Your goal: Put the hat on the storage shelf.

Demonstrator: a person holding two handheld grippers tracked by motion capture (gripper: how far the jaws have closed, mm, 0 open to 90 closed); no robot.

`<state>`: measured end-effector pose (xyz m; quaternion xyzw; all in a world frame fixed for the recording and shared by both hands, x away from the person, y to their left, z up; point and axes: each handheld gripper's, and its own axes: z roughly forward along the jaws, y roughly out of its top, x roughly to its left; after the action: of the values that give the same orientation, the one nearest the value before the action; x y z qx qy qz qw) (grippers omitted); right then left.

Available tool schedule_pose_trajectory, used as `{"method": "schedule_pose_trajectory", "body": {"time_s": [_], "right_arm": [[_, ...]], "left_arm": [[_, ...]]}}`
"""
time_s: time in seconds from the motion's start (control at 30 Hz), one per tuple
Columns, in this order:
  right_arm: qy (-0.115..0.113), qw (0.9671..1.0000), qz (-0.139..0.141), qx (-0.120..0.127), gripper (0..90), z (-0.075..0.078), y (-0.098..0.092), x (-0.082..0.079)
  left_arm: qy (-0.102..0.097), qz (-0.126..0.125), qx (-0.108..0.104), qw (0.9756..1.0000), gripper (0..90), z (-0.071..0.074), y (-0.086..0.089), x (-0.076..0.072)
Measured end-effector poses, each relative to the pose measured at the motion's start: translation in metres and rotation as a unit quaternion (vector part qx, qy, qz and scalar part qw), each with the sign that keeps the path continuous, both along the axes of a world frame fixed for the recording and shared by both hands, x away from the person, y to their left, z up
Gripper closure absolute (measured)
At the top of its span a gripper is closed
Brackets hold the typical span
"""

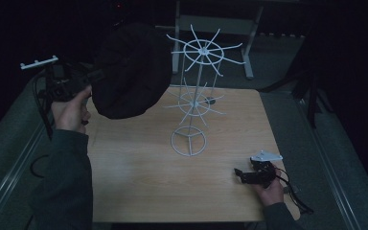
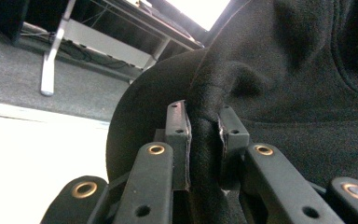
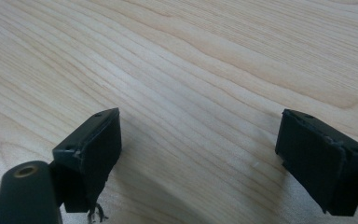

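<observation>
The left gripper is clenched on a fold in the brim of a floppy black fabric hat, which it holds up in the air beyond its jaws, the left hand raised over the table's left edge with the forearm coming up from below. Just past the hat stands a white wire two-tier display rack on the pale wooden table. Well apart, the right gripper rests low on the table, jaws spread wide with bare wood between them.
</observation>
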<state>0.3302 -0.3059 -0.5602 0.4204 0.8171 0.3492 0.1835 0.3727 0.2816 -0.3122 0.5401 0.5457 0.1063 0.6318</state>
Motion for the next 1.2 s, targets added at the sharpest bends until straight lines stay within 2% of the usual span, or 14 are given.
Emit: {"method": "schedule_pose_trajectory", "body": {"time_s": [0.23,0.43,0.73,0.97,1.2], "right_arm": [[0.001,1.0000,-0.001,0.000,14.1,0.000,0.000,0.000],[0.000,1.0000,0.000,0.000,14.1,0.000,0.000,0.000],[-0.001,1.0000,0.000,0.000,14.1,0.000,0.000,-0.001],[0.001,1.0000,-0.001,0.001,14.1,0.000,0.000,-0.001],[0.001,1.0000,-0.001,0.001,14.1,0.000,0.000,-0.001]], "left_arm": [[0.011,-0.005,0.001,0.9999,79.2,-0.004,-0.013,0.013],[0.033,-0.005,0.034,0.9988,79.4,-0.013,-0.027,0.021],[0.048,-0.013,0.073,0.9961,79.4,-0.018,-0.045,0.026],[0.062,-0.028,0.083,0.9943,75.0,-0.027,-0.056,0.033],[0.061,-0.032,0.089,0.9937,74.4,-0.028,-0.066,0.036]]}}
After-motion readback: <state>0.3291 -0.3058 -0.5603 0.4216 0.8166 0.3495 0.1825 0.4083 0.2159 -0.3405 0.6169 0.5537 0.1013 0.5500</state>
